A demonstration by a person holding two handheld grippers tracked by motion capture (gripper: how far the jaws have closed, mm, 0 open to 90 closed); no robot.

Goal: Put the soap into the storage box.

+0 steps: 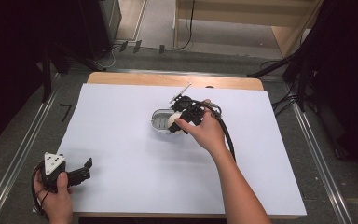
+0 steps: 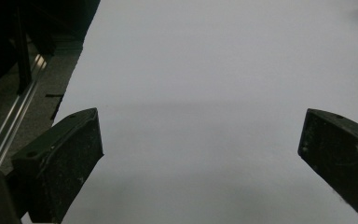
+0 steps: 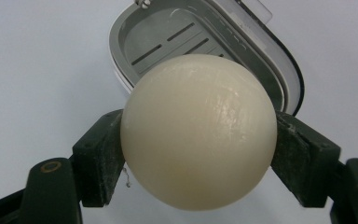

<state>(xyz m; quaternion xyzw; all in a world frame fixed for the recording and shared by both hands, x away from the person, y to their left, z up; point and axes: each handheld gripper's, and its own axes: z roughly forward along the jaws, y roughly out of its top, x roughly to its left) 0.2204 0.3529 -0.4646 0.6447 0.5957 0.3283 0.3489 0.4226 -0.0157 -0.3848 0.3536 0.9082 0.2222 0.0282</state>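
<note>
Carrying: right claw (image 3: 198,154) has the cream soap ball (image 3: 199,130) pinched between its two black jaws, one pad pressed to each side — a firm hold, nothing slipping by the look of it
Where the ball is: held just above and in front of the grey soap dish (image 3: 121,51); in the high view the right claw (image 1: 182,122) sits at the near edge of that dish (image 1: 161,116), about the middle of the white surface (image 1: 121,140)
Dish: open, its slotted tray bare and its clear lid tipped up behind; whether the ball touches the rim I cannot tell
Step in hand: the delivery — ball in transit to the dish, not yet set down
Next move: ease forward over the tray, lower until the ball rests on the slots, then part the jaws gently; a round thing may roll, so centre it first
Left claw (image 2: 200,154): jaws wide apart with nothing between them; parked at the near left corner (image 1: 85,168), well apart from the action
</note>
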